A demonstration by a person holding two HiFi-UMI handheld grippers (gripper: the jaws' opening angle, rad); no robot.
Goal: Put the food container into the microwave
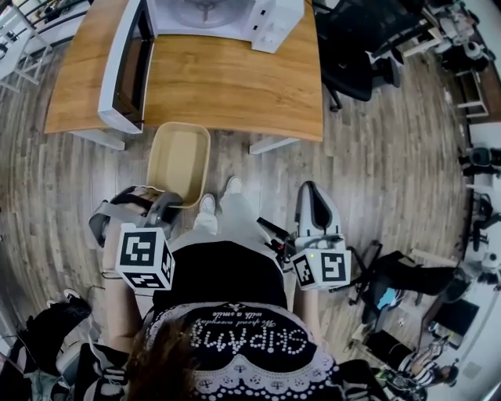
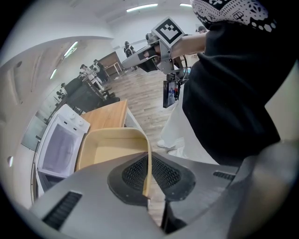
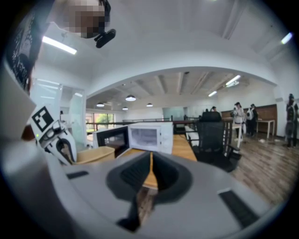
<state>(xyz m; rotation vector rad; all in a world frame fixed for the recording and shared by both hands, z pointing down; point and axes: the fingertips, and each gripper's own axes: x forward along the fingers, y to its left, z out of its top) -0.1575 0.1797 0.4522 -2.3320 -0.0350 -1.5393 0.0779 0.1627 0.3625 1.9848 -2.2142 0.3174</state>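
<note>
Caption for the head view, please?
Left claw grips the beige plastic food container by its rim, facing the open white microwave.

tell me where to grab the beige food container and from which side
Pinch the thin upright wall at the rim of the food container, at the end nearest the person, from above: one jaw inside, one outside. It is open-topped and the wall is slim. The left gripper is shut on it that way, which leaves the far end facing the microwave.

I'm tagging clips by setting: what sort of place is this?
Probably an open-plan office or lab: an office chair, people standing in the background, and a microwave on a wooden table.
</note>
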